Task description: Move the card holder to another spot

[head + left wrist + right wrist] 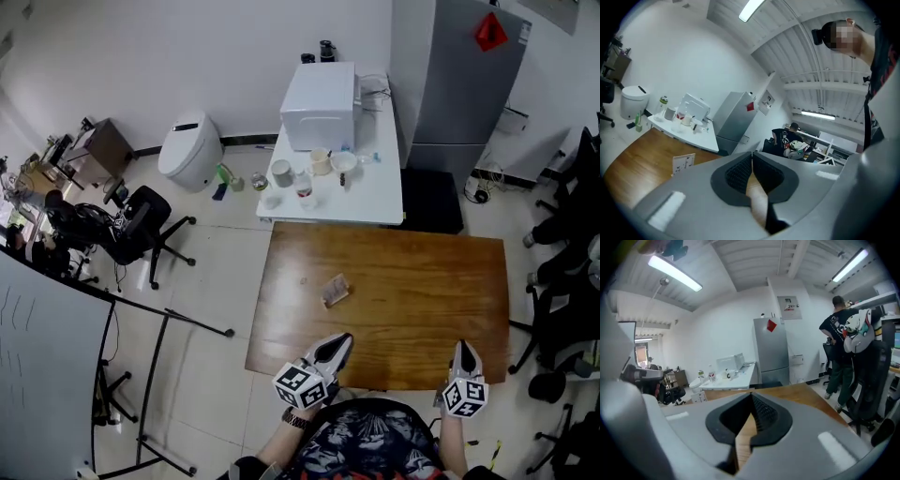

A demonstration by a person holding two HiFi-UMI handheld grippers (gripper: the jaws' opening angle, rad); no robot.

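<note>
At the far left of the head view a whiteboard (47, 366) stands on the floor, with a black office chair (141, 225) beyond it and a white toilet (190, 148) against the far wall. On the brown wooden table (422, 309), the left gripper (338, 344) hovers at the near edge, not far from the near left corner, angled toward the middle. Its own view shows the left gripper (751, 161) with its 2 jaws pressed together at the tips and nothing between them. Just ahead of it and well apart from both grippers sits the card holder (336, 290), left of the table's middle and about halfway between the near and far edges. In the left gripper view the card holder (683, 163) stands upright with its white printed face turned to the camera. Beyond the wooden table's far edge a white table (375, 192) carries a large white box (319, 105) at its far end and 3 cups (321, 161) in a row in front of the box. The right gripper (463, 351) hovers at the near edge toward the near right corner, pointing straight ahead. Its own view shows the right gripper (751, 401) with its jaws meeting at the tips and holding nothing. A tall grey cabinet (469, 84) with a red diamond sign (490, 32) stands to the right of the white table.
</note>
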